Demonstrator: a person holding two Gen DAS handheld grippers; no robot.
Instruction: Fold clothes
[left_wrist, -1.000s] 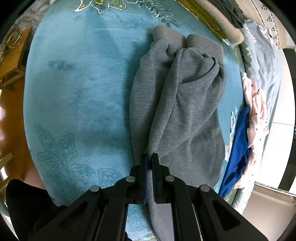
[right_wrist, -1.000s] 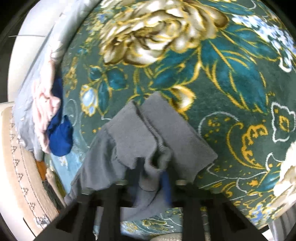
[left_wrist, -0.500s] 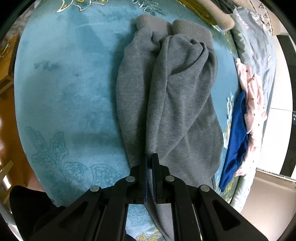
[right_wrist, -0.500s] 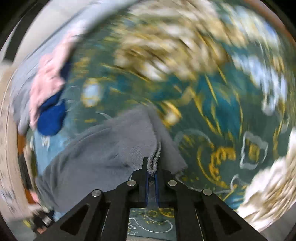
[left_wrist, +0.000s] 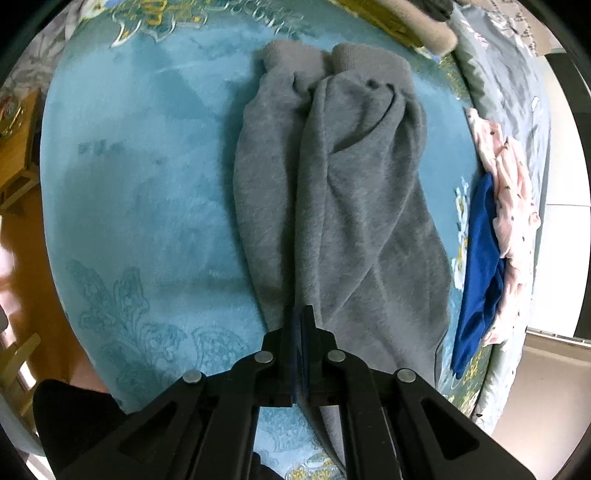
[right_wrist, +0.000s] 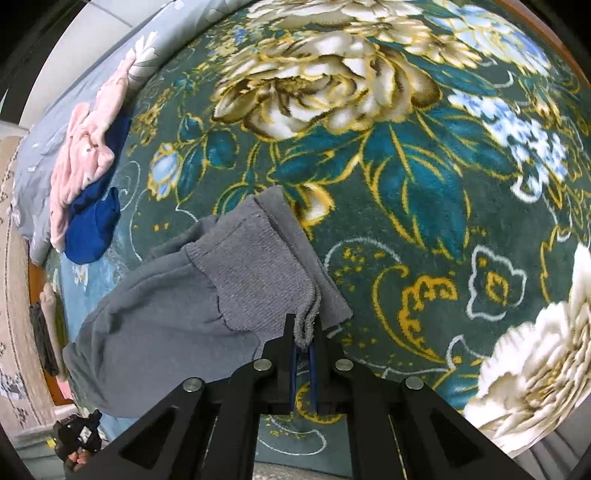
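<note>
— Left wrist view, item one: what is the left gripper (left_wrist: 298, 314) doing?
— Its jaws are pinching a fold of the grey sweatpants (left_wrist: 343, 206), which are stretching straight ahead of it across the teal blanket (left_wrist: 147, 192), both ribbed cuffs (left_wrist: 332, 61) lying at the far end.
— Anything lying to its right?
— A blue garment (left_wrist: 480, 266) and a pink garment (left_wrist: 509, 184) are sitting near the blanket's edge, apart from the sweatpants.
— And the right gripper (right_wrist: 302, 332)?
— Its jaws are clamping the ribbed waistband (right_wrist: 266, 273) just ahead of it, the grey sweatpants (right_wrist: 159, 314) trailing away to its left over the floral blanket (right_wrist: 406, 166).
</note>
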